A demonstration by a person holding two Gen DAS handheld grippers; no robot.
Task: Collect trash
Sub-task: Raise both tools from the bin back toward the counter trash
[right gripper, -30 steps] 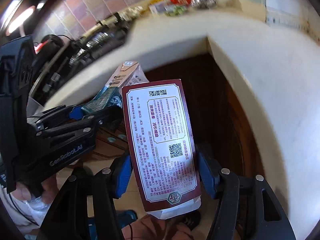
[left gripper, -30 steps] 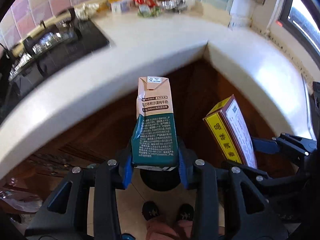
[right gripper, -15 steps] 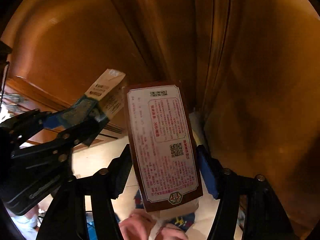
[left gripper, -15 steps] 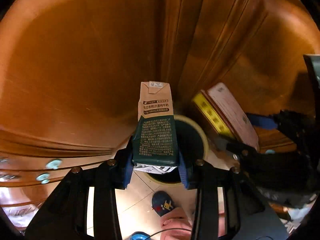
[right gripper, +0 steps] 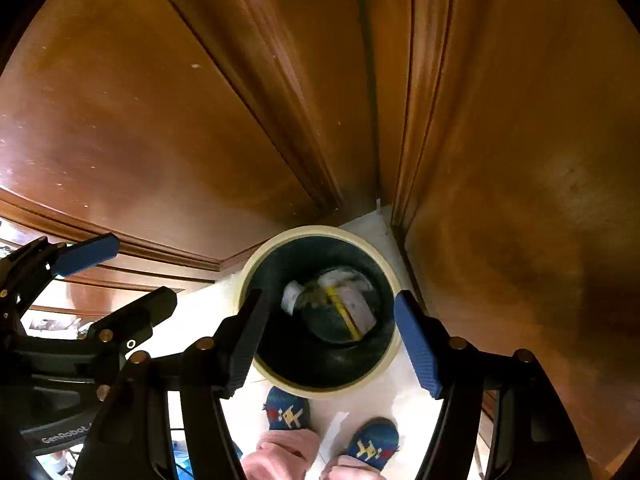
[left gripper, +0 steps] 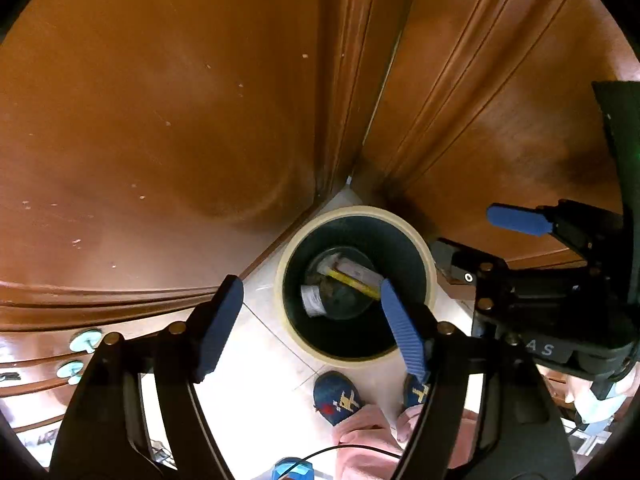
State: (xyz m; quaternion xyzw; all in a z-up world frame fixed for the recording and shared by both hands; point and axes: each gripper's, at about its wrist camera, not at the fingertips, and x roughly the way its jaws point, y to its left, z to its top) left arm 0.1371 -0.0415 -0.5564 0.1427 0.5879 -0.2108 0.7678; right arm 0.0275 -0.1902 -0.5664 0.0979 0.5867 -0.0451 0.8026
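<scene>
A round trash bin with a cream rim [left gripper: 428,276] [right gripper: 384,264] and dark inside stands on the floor in the corner of the wooden cabinets. The milk carton [left gripper: 314,301] [right gripper: 292,296] and the maroon box with a yellow side [left gripper: 356,276] [right gripper: 356,308] lie at its bottom. My left gripper [left gripper: 312,320] is open and empty above the bin. My right gripper [right gripper: 332,336] is open and empty above it too, and shows in the left wrist view [left gripper: 480,236].
Brown wooden cabinet doors [left gripper: 180,100] [right gripper: 500,140] meet in a corner right behind the bin. Drawers with pale knobs [left gripper: 84,340] are at the left. The person's blue slippers [left gripper: 338,396] [right gripper: 288,410] stand on the light tiled floor in front of the bin.
Both grippers have come down from counter height to over the bin and opened. The milk carton and the maroon box have dropped into the bin.
</scene>
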